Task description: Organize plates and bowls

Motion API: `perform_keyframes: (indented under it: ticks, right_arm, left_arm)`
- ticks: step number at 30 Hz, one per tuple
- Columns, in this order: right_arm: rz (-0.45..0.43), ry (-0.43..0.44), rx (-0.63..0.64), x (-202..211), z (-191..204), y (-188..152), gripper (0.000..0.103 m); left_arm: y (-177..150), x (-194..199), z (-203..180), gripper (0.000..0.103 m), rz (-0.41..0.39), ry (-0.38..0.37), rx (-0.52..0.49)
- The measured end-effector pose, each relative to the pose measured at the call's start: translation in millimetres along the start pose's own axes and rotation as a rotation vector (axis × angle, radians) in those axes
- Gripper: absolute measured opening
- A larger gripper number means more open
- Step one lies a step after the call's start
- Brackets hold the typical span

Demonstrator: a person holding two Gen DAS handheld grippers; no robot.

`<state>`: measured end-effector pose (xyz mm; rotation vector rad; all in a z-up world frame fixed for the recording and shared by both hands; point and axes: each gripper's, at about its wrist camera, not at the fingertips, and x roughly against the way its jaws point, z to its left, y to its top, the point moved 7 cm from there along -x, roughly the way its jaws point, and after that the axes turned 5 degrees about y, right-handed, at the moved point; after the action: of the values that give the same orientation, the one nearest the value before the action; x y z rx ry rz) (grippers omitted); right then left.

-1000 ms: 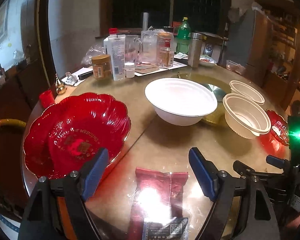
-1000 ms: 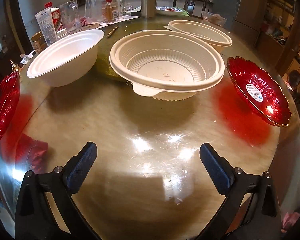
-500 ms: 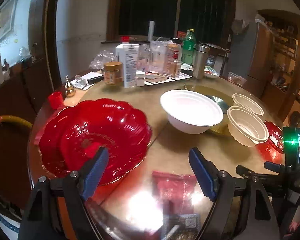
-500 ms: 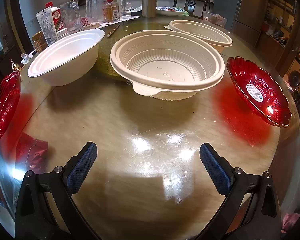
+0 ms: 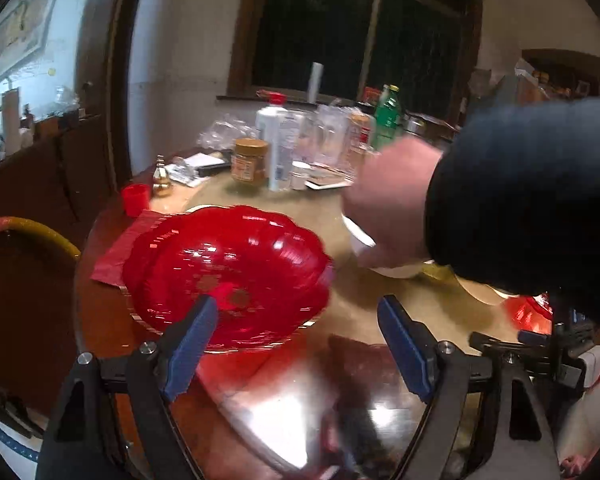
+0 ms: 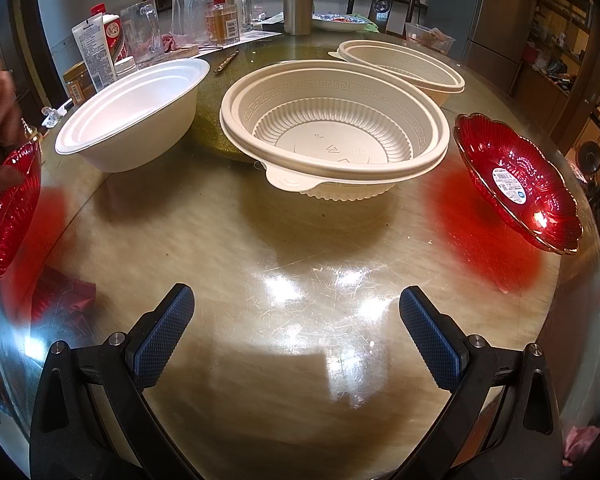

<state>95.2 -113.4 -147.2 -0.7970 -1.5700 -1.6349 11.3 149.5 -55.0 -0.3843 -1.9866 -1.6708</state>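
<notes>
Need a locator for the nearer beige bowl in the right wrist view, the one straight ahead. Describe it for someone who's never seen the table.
On the round glossy table, look centre, just right of the plain white bowl. The nearer beige bowl has a ribbed inner wall, a key-pattern band under the rim and a pull tab facing the camera; its twin sits behind.

Indoor artificial light from overhead; the window (image 5: 364, 36) behind is black. The glossy tabletop (image 6: 300, 240) carries strong white glare patches in both views, between and ahead of the tongs. Red light cast through the small red scalloped dish (image 6: 516, 184) stains the tabletop beside it. The ribbed cream bowl (image 6: 336, 128) throws a soft, broad shadow toward the camera. The left wrist view is motion-blurred throughout: the large red scalloped plate (image 5: 228, 272) and a sleeved arm (image 5: 528, 200) are smeared. The right wrist view is sharp. Fisheye distortion bends the edges, and the corners are vignetted black.
</notes>
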Motion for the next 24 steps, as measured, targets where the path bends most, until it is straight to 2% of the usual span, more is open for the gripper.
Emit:
perform_keyframes:
  ticks: [8,18,21,24]
  right_arm:
    - [0.000,0.000,0.000,-1,0,0,0.103]
    - [0.000,0.000,0.000,0,0,0,0.103]
    - [0.000,0.000,0.000,0,0,0,0.103]
    - [0.000,0.000,0.000,0,0,0,0.103]
  left_arm:
    - [-3,-5,33,0.083,0.010,0.022,0.085]
    - [-3,-3,23,0.083,0.014,0.007,0.053]
    - [-2,1,24,0.083,-0.007,0.017,0.050]
    - [-4,-1,24,0.083,0.014,0.010,0.061]
